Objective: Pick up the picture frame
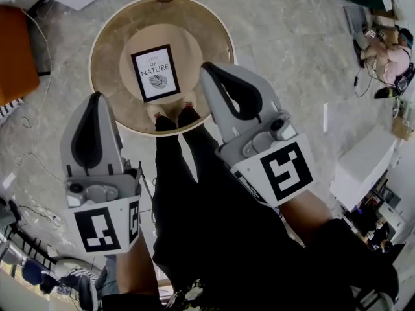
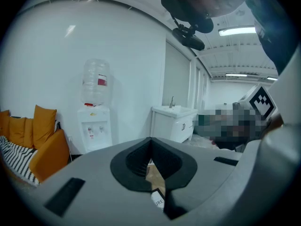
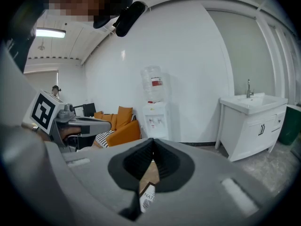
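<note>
**Operator:** What is the tool state?

**Technician:** The jaws of the left gripper (image 1: pixel 96 100) and the right gripper (image 1: pixel 209 71) are fully closed, pad against pad. Neither has hold of anything. Each gripper view shows only a sliver of tabletop and print through the gap below the pads.

**Operator:** Where is the workpiece?

**Technician:** The picture frame (image 1: pixel 155 73) lies flat and face up near the centre of the round table (image 1: pixel 104 31). It is beyond both grippers and touches neither. Its long side is turned slightly off square to the person.

**Operator:** What does it look like?

**Technician:** It is in portrait format, with a thin black border around a white print. The print carries the word NATURE above a small line drawing.

**Operator:** How should it handle?

**Technician:** It is probably light and rigid. If the front is glazed, which cannot be confirmed, treat it as fragile and slippery on the face. Because it lies flat, there is little edge to get a jaw under.

**Operator:** Where is the grip point?

**Technician:** Open the jaws first. Take hold across the black border at the near short edge or a long edge — not on the face. Use moderate pressure, with one pad above and one below. The second gripper could steady the far edge to stop the frame sliding.
</note>
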Available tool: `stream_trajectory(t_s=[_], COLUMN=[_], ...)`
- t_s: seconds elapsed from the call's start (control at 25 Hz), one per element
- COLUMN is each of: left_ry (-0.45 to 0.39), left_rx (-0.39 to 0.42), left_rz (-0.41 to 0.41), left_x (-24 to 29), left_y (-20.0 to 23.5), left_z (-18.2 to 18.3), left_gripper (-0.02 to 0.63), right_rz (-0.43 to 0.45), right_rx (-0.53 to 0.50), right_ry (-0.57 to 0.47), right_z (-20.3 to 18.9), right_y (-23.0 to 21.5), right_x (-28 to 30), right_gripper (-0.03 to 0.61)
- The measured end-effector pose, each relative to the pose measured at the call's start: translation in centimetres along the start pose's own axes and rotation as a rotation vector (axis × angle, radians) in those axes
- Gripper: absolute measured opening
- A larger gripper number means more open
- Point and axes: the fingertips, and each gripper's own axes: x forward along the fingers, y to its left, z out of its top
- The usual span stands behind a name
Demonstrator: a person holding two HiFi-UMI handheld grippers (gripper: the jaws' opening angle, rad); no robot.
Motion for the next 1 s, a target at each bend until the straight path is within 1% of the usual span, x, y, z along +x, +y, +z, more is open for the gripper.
stream_trajectory(t_s=[0.28, 0.44, 0.64, 1.0], left_ry=[0.025, 0.049, 0.080, 0.132], left_rx=[-0.021, -0.037, -0.057, -0.078], left_rz=[-0.007, 0.007, 0.023, 0.018], left_x=[1.1, 1.7, 2.2, 3.2], left_y=[0.1, 0.9, 1.8, 1.7], left_z=[-1.6, -2.9, -5.4, -8.8], left_gripper=[-0.003, -0.003, -0.003, -0.003], right_rz=[0.011, 0.009, 0.020, 0.020], right_rx=[0.025, 0.037, 0.049, 0.070], right_ry=[0.022, 0.037, 0.064, 0.093], right_z=[-1.6, -2.6, -4.9, -8.1], right_y=[-0.3, -0.7, -0.8, -1.1], right_x=[1.3, 1.9, 3.2, 4.7], right_gripper=[-0.003, -0.003, -0.003, -0.003])
